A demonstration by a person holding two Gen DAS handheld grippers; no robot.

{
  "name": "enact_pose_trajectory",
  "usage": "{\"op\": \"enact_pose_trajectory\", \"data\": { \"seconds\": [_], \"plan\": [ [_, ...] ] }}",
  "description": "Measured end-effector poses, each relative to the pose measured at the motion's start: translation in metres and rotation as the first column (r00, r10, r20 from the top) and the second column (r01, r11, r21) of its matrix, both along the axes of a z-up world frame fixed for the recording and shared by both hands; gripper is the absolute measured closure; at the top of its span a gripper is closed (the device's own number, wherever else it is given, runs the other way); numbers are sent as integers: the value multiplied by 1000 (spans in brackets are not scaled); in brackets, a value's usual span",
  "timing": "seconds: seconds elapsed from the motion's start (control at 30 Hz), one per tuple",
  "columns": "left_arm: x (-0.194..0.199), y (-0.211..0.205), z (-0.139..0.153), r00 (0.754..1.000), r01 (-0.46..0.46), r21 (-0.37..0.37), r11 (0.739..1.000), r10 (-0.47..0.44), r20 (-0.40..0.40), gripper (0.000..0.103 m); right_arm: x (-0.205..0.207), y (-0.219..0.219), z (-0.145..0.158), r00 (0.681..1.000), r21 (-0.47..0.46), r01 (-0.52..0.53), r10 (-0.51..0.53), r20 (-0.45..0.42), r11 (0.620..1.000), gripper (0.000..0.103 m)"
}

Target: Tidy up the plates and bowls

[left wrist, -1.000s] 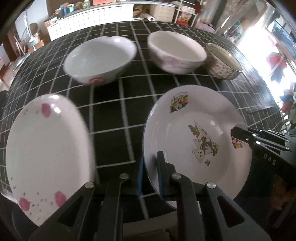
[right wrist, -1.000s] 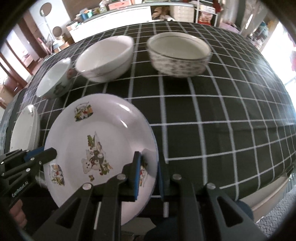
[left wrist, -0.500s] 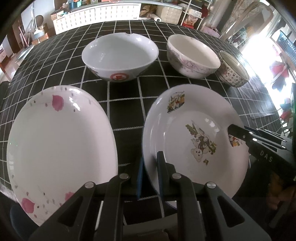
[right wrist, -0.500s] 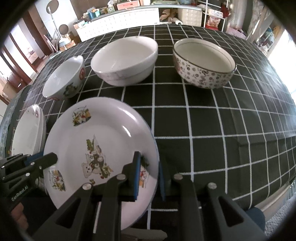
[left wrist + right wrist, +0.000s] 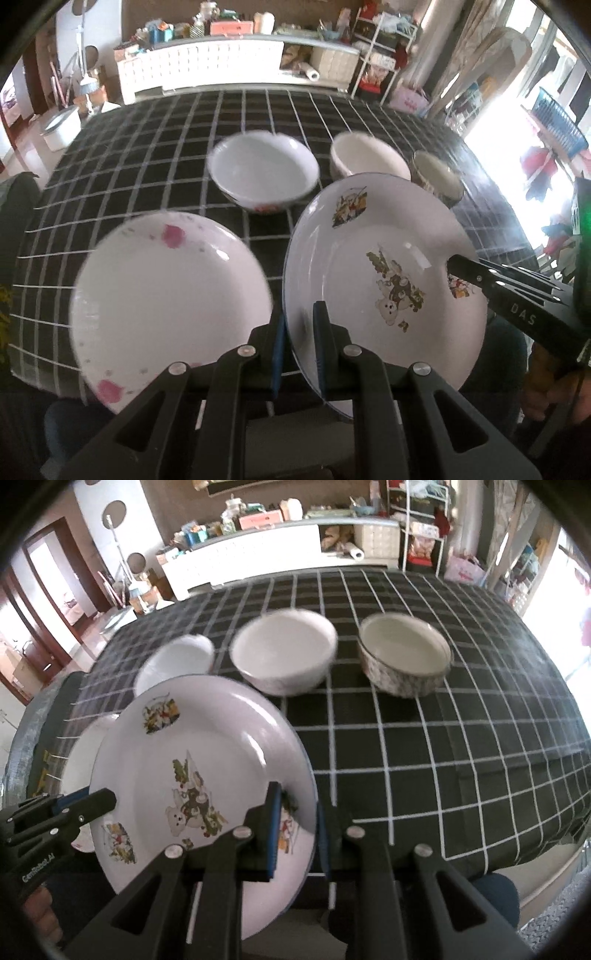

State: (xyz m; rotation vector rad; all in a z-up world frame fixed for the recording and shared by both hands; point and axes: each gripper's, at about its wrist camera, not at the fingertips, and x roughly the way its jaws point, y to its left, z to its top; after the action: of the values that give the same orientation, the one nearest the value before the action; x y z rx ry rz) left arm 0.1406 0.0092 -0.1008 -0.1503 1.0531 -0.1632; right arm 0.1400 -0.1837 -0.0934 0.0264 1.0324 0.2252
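Both grippers clamp the cartoon plate (image 5: 384, 280): left gripper (image 5: 298, 332) on its left rim; right gripper (image 5: 295, 816) on its right rim; jaws nearly closed.

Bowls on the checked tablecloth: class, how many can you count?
3, in a row behind the plates: a white bowl on the left, a cream bowl in the middle, a patterned bowl on the right. None seems hidden.

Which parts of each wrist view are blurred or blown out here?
Left wrist view: the pink-flowered plate and the bowls smear with motion, the cartoon plate stays sharp, and the window at right is overexposed. Right wrist view: the bowls blur, and glare washes out the right edge.
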Motion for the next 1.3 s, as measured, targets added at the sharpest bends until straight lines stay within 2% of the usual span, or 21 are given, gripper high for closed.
{"op": "enact_pose_trajectory", "data": {
  "seconds": [0.23, 0.67, 0.97, 1.3],
  "plan": [
    [-22, 49, 22, 995, -92, 17, 996, 92, 29, 91, 6, 50, 12, 997, 18, -69, 69, 38, 997, 81],
    [-53, 141, 2, 965, -261, 36, 965, 262, -26, 91, 12, 144, -18, 972, -9, -231, 231, -33, 973, 81],
    [-45, 160, -15, 956, -285, 32, 958, 286, -63, 91, 22, 170, -35, 964, -64, -260, 256, -67, 964, 81],
    [-32, 155, -31, 958, -271, 41, 962, 273, -86, 91, 27, 176, -43, 968, -122, -247, 238, -78, 961, 80]
  ]
}}
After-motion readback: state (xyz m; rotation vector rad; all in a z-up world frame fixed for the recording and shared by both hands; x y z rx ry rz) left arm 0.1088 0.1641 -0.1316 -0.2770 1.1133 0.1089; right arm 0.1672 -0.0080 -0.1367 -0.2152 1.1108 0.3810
